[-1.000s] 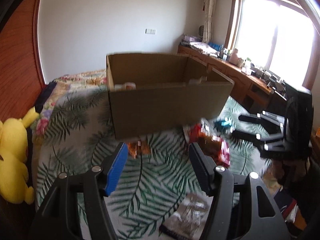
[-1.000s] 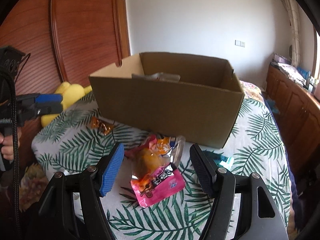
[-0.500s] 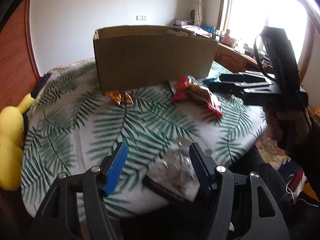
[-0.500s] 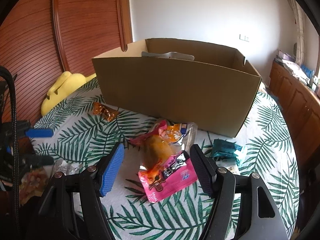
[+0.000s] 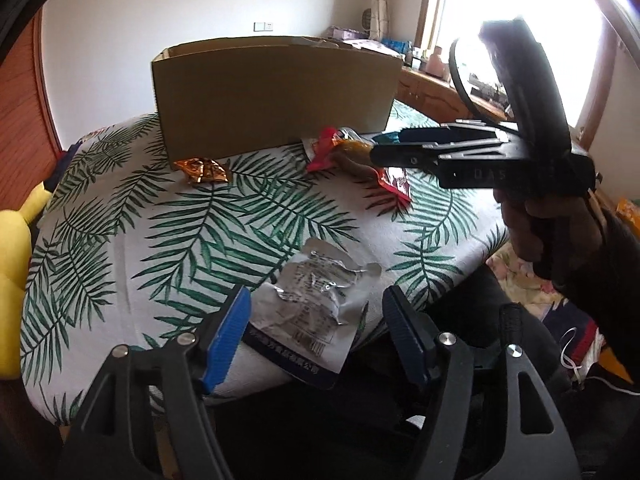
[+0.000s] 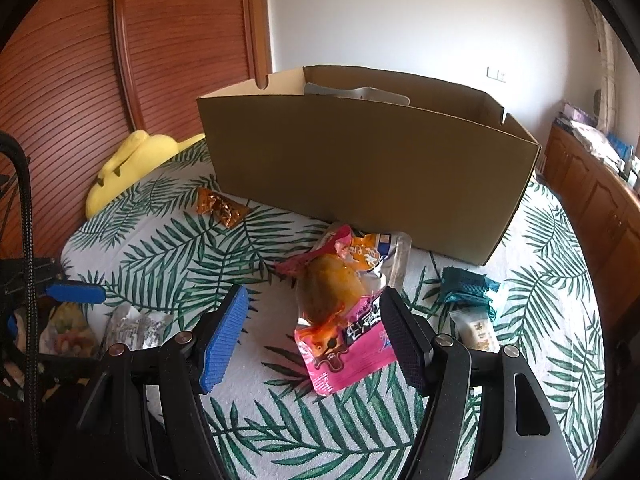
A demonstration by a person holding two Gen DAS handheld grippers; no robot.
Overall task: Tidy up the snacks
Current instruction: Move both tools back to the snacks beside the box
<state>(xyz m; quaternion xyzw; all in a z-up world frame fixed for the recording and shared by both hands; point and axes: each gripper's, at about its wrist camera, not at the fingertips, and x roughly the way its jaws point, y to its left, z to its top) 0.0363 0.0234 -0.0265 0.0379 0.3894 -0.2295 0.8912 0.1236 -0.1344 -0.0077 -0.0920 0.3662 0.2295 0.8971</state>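
On leaf-print bed: crinkled silver foil snack pouch (image 5: 316,300) at 6 o'clock edge, between opening jaws of left hand-held gripper (image 5: 316,320), unpinched; right hand-held gripper (image 6: 312,326) half-open, empty, straddling pink-orange plastic snack packet (image 6: 340,320); brown cardboard box (image 6: 360,168) at 12, awaiting both

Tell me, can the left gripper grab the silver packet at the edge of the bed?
Probably yes. The left gripper has its jaws opening on either side of the silver packet, which lies flat on the leafy bedspread with nothing over it or in the way.
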